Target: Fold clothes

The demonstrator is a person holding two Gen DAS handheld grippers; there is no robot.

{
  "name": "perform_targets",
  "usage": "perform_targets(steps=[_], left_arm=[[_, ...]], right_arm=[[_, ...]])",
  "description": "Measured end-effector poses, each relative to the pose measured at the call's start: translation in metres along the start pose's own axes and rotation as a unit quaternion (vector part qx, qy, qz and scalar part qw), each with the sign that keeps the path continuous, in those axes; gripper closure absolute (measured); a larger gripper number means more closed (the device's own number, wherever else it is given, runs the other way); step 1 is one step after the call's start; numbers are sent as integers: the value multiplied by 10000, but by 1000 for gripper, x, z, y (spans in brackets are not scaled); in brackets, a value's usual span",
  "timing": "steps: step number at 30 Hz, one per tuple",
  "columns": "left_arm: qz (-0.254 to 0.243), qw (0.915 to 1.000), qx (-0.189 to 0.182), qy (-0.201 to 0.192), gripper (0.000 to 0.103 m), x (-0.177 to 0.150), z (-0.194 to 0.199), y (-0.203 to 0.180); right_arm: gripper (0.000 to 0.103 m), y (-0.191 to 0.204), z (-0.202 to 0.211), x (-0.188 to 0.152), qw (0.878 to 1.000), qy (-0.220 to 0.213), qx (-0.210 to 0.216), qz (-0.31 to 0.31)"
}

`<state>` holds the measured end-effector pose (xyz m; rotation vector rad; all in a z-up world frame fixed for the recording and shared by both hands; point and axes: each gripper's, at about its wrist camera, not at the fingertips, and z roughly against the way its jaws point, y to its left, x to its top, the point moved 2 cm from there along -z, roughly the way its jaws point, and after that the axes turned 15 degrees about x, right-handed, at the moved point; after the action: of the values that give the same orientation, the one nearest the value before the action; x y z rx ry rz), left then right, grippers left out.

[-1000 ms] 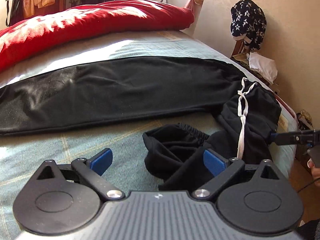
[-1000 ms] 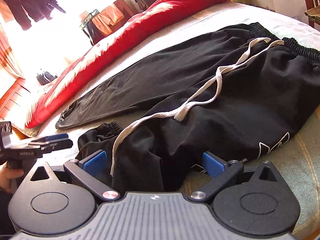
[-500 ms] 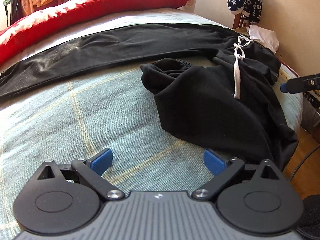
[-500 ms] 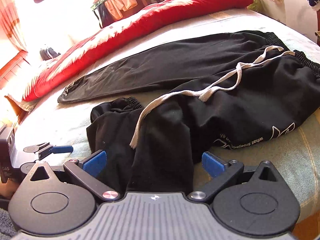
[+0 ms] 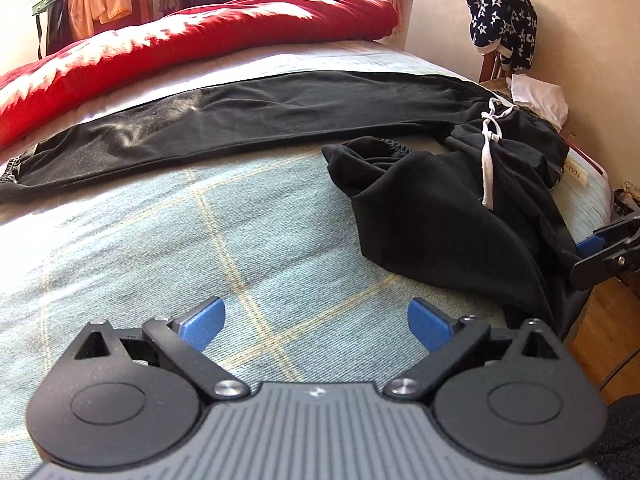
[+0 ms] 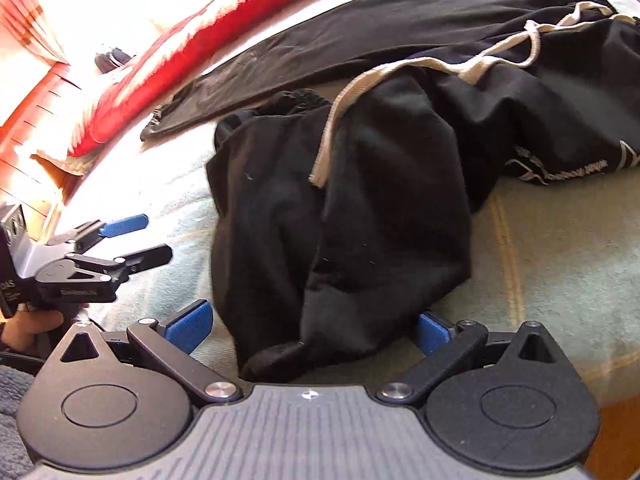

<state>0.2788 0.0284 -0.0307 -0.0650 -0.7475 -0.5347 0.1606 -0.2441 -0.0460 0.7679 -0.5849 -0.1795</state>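
- My left gripper (image 5: 316, 326) has drawn back from the bunched trouser leg (image 5: 440, 216) within the last second. It now hovers over bare bed cover (image 5: 160, 248), jaws wide apart, holding nothing.
- My right gripper (image 6: 316, 330) stays at the near edge of the bed. Its jaws are spread wide, with the hanging fold of that leg lying between the pads; nothing is clamped.
- The black trousers (image 5: 248, 120) lie across the bed: one leg is stretched flat toward the red quilt (image 5: 180, 48), the other is crumpled near the right edge, partly over the near edge. The white drawstring (image 6: 400, 76) lies loose on top.
- Judgement: the crumpled leg is released and unflattened, so the fold is incomplete.
- Open cover lies left of the bunched leg, giving room to spread it. The right edge is close; cloth there can slide off.
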Motion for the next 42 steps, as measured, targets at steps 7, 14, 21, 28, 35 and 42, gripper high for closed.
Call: perform_targets(steps=[7,14,21,28,35,42], left_arm=[[277,9993,251,-8,5,-6,7,14],[707,9955,622,85,5,-22,18,28],[1277,9860,1058,160,5,-40,36,47],[1534,9799,1260,188,5,-47,43,54],[1557,9796,1246,242,5,-45,37,57],[1393,9840,1082,250,5,-35,24,53]], right_arm=[[0,31,-25,43,9964,-110,629,552],[0,52,-59,110,9888,-144,862,1212],[0,64,-84,177,9809,-173,842,1742],[0,28,-122,221,9901,-84,507,1307],[0,25,-91,204,9889,-3,680,1319],[0,40,-17,150,9830,-86,893,1604]])
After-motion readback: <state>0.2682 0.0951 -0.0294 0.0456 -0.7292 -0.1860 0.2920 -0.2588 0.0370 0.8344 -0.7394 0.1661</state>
